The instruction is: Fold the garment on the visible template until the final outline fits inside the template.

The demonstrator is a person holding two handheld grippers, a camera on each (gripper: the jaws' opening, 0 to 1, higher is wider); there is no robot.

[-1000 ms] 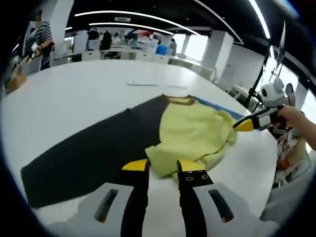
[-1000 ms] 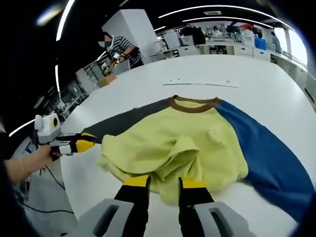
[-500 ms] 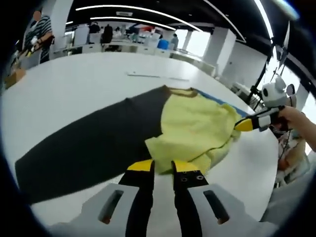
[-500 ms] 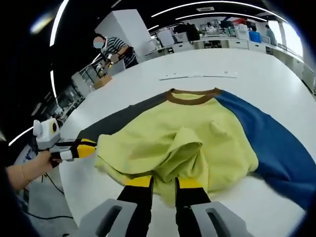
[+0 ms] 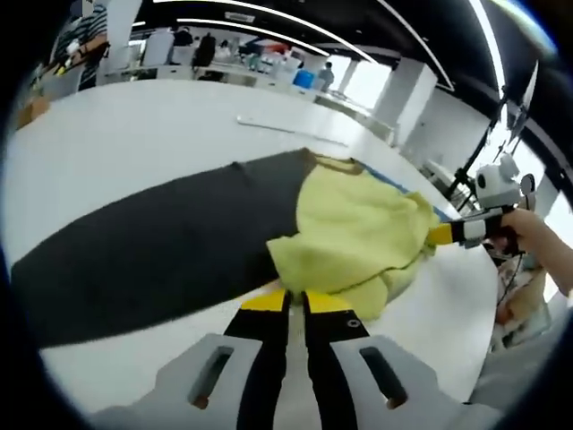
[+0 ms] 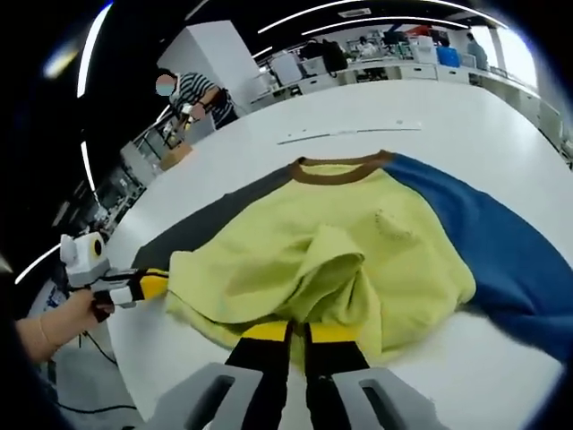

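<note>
A long-sleeved shirt [image 6: 358, 242] lies spread on a white bench [image 6: 430, 107], with a yellow body, a brown collar [image 6: 338, 170] at twelve o'clock in the right gripper view, a dark grey sleeve [image 5: 143, 246] and a blue sleeve [image 6: 488, 242]. In the right gripper view, the right gripper [image 6: 298, 333] sits at six o'clock with its fingers nearly together on the shirt's yellow hem, which is bunched and raised into a fold just above them. In the left gripper view, the left gripper [image 5: 295, 302] sits at six o'clock, its fingers likewise pinched close on the yellow corner of the hem beside the grey sleeve. Each gripper appears in the other's view, held in a person's hand [image 6: 67, 313] at the hem's far corner. No template outline can be made out on the bench. The step in hand seems to be lifting the bottom hem to fold the body upward; the next move likely calls for carrying both corners evenly toward the collar, keeping the fold straight.
</note>
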